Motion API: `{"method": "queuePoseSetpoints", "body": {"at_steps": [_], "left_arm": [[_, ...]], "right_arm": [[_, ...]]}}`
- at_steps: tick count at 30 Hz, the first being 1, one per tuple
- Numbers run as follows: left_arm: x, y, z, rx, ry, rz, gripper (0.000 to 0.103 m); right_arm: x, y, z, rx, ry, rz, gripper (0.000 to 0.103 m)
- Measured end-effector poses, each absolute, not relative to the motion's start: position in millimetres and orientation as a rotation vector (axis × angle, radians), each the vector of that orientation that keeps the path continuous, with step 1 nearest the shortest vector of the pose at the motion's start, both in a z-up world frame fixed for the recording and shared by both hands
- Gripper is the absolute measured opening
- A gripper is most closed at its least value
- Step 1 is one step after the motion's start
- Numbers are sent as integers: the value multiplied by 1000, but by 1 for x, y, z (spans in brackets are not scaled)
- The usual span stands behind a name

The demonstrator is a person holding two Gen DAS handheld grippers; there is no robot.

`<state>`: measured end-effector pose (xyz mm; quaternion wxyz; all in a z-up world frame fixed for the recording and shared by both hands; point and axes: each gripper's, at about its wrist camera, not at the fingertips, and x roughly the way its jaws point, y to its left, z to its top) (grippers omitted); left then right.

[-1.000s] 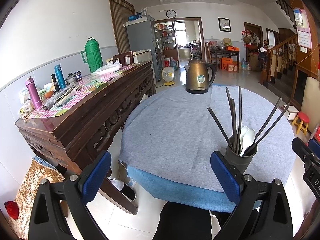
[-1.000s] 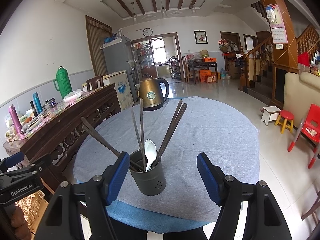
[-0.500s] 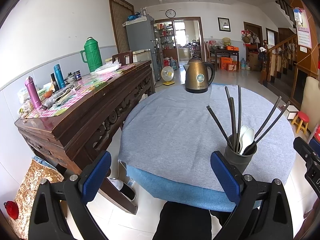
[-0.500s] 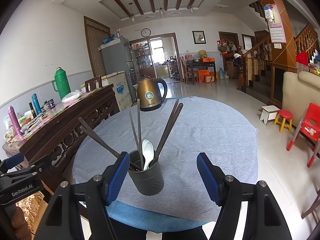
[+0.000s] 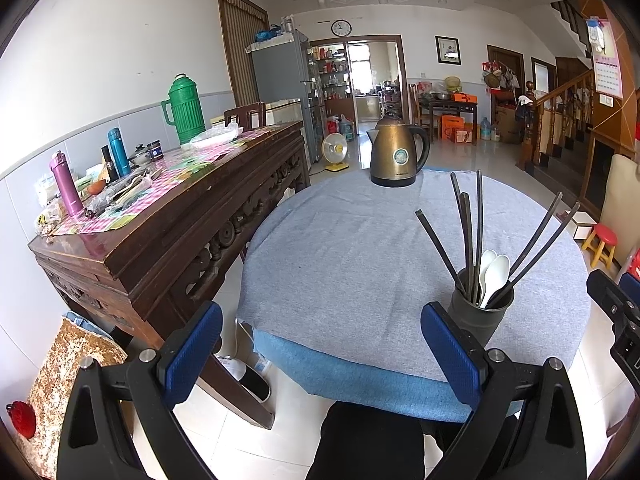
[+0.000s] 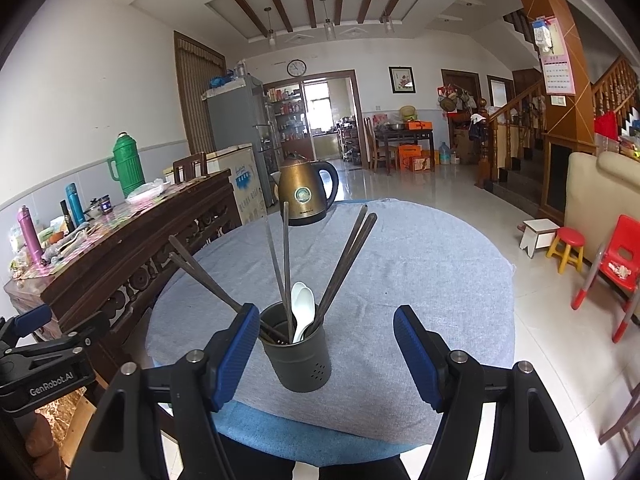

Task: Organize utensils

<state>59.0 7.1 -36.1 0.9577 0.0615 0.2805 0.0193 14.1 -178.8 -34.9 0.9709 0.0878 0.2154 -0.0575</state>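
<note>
A dark grey utensil holder (image 6: 301,356) (image 5: 482,312) stands near the front edge of the round table (image 6: 420,264) (image 5: 340,248) with its grey cloth. Several dark chopsticks (image 6: 344,268) (image 5: 468,240) fan out of it, and two white spoons (image 6: 302,304) (image 5: 494,270) stand among them. My right gripper (image 6: 326,354) is open, held short of the holder, which shows between its blue pads (image 6: 236,354) untouched. My left gripper (image 5: 324,354) is open and empty, to the left of the holder, in front of the table edge.
A brass-coloured kettle (image 5: 396,152) (image 6: 305,190) stands at the table's far side. A carved wooden sideboard (image 5: 168,216) crowded with flasks and bottles runs along the left. A red chair (image 6: 616,256) and small stools (image 6: 566,246) stand on the floor to the right.
</note>
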Motion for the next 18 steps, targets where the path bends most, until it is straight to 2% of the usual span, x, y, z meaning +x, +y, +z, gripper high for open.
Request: {"method": "queuePoseSetpoints", "body": {"at_steps": [18], "left_arm": [[74,24,-40,69,573,38,99]], "right_arm": [[27,-185,-47,169,487,-130,74]]}}
